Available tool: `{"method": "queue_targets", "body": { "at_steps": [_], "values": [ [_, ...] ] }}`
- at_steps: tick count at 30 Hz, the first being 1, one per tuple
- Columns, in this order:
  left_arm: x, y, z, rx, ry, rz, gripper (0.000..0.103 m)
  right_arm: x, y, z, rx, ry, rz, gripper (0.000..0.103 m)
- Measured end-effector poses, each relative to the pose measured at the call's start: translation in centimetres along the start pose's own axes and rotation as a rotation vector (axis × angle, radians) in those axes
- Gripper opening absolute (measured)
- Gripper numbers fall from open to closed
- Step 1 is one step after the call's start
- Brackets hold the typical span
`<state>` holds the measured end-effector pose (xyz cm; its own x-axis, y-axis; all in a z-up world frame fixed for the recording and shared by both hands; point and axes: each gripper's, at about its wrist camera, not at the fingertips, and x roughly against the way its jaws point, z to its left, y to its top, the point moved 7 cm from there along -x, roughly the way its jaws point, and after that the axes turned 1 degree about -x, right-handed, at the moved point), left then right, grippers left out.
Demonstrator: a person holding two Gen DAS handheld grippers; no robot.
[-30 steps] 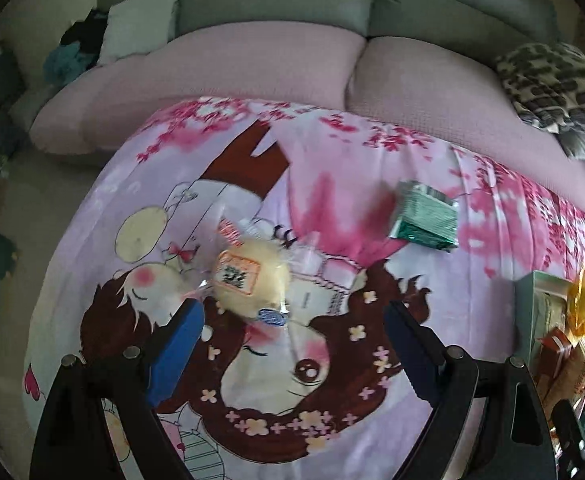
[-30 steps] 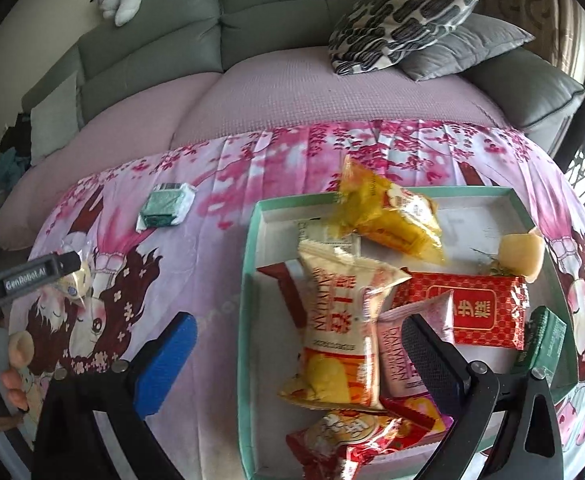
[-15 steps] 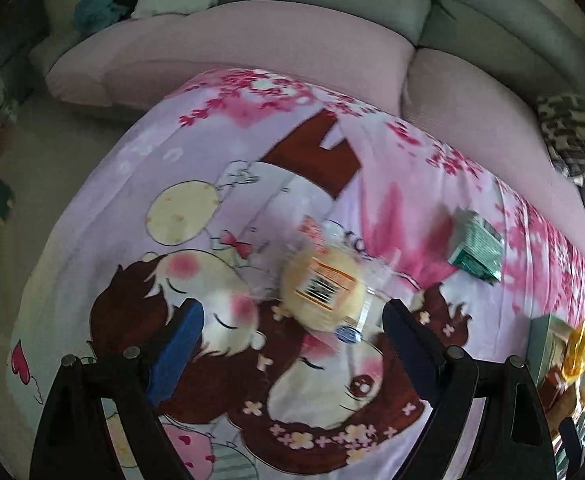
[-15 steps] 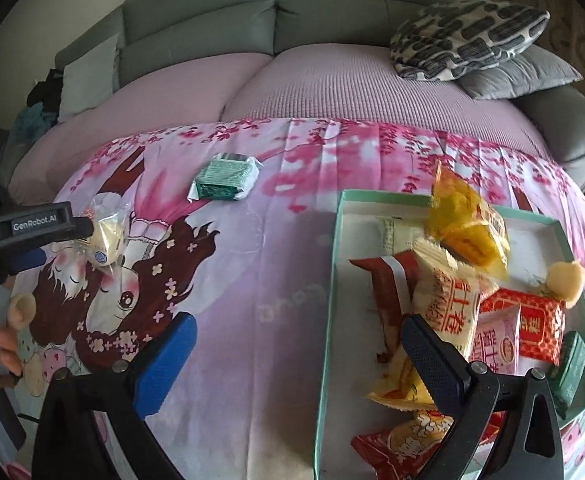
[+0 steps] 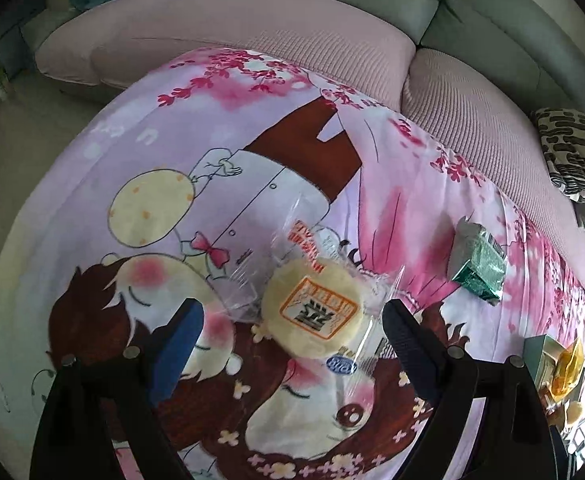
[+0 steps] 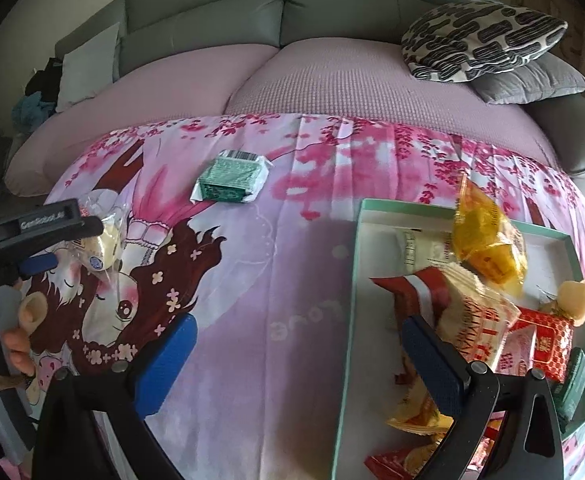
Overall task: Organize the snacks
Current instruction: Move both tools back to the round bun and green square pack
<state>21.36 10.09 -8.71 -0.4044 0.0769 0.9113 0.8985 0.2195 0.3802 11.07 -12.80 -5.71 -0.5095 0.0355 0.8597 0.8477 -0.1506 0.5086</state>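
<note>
Left gripper has closed in on round pastry, jaws wide, nothing gripped. Green box holds mixed snack packets. Right gripper spread, empty, tilted downward.

Wrapped bun on the cloth, small packet further back, snack-filled box off right, sofa behind
</note>
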Motion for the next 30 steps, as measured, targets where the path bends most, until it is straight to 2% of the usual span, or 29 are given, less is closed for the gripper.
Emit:
{"method": "queue_targets", "body": {
  "at_steps": [4,12,17,21,26,30],
  "values": [
    [-0.4,0.3,-0.9,0.003,-0.049,0.000,0.091,-0.6,0.5,0.5,0.007,0.005,0.008,0.103],
    [-0.5,1.6,-2.9,-0.025,-0.153,-0.051,0.091,-1.6,2.0,0.8,0.002,0.010,0.019,0.103],
    [-0.1,1.7,-2.1,-0.002,-0.122,-0.046,0.091,-2.5,4.0,1.2,-0.007,0.044,0.015,0.103],
    [-0.3,1.3,-0.5,0.042,-0.054,-0.005,0.091,-4.0,6.1,2.0,-0.043,0.089,0.025,0.103],
    [-0.6,0.1,0.2,0.119,-0.104,0.069,0.091,-6.6,8.0,3.0,-0.095,0.118,0.054,0.103],
    [-0.3,-0.5,-0.4,0.105,-0.098,0.074,0.091,-8.5,9.4,3.5,-0.131,0.117,0.070,0.103]
  ]
}}
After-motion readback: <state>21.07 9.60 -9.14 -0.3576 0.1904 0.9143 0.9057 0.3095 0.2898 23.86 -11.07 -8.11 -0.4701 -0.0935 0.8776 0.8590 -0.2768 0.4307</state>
